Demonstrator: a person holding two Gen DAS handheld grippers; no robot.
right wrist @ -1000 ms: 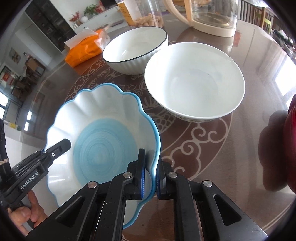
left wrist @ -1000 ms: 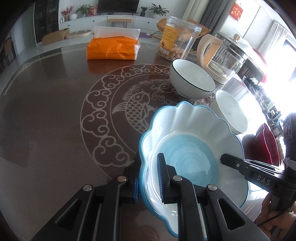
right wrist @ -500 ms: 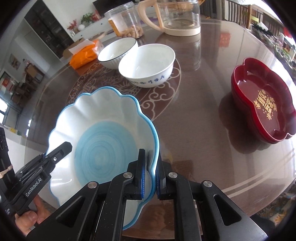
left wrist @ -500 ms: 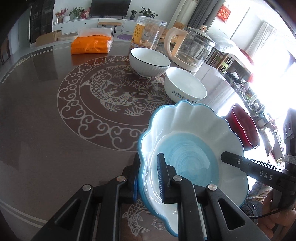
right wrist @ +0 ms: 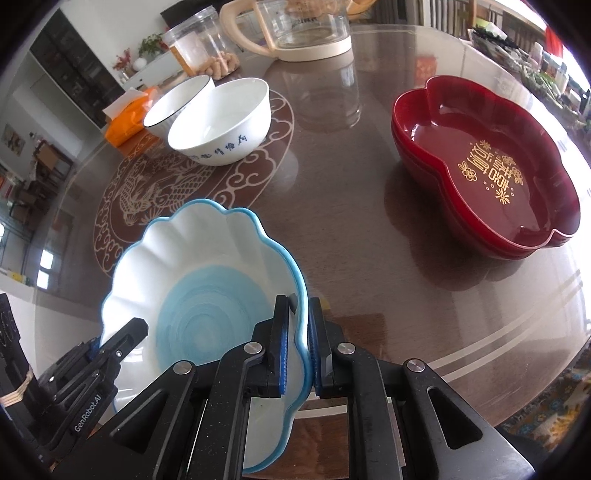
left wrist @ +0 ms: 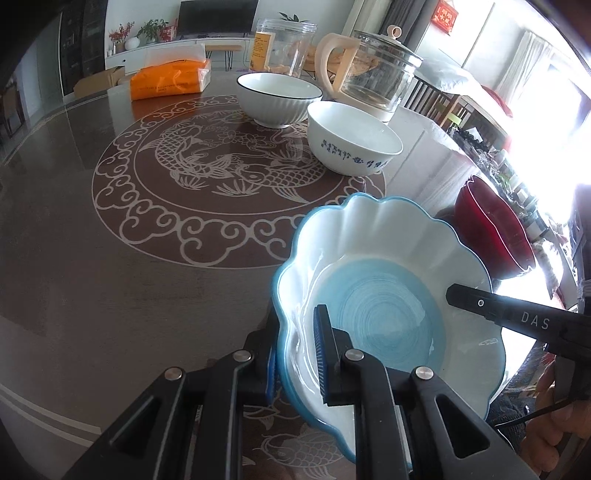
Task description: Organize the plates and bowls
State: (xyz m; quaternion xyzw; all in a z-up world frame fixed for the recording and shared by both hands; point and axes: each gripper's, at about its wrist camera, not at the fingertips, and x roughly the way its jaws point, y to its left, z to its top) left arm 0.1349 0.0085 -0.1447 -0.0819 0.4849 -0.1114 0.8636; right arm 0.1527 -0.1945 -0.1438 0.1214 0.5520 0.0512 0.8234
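blue dish [left wrist: 388,280]: we see its near rim hidden behind the left tool [left wrist: 295,354] in the left view; its underside is hidden in both views.
right tool [right wrist: 295,332]: we see only one finger of it in the left view, the rest cut off by the right edge.
red dish [left wrist: 491,236]: partly behind the blue dish in the left view, its far side lost in window glare.
ribbed bowl [right wrist: 177,101]: the lettered bowl [right wrist: 221,118] covers much of it in the right view.
jar [right wrist: 199,48]: we cannot tell its contents.
kettle [right wrist: 295,26]: top cut off by the upper edge in the right view.
hand [left wrist: 554,435]: we see only a blurred part at the lower right edge.
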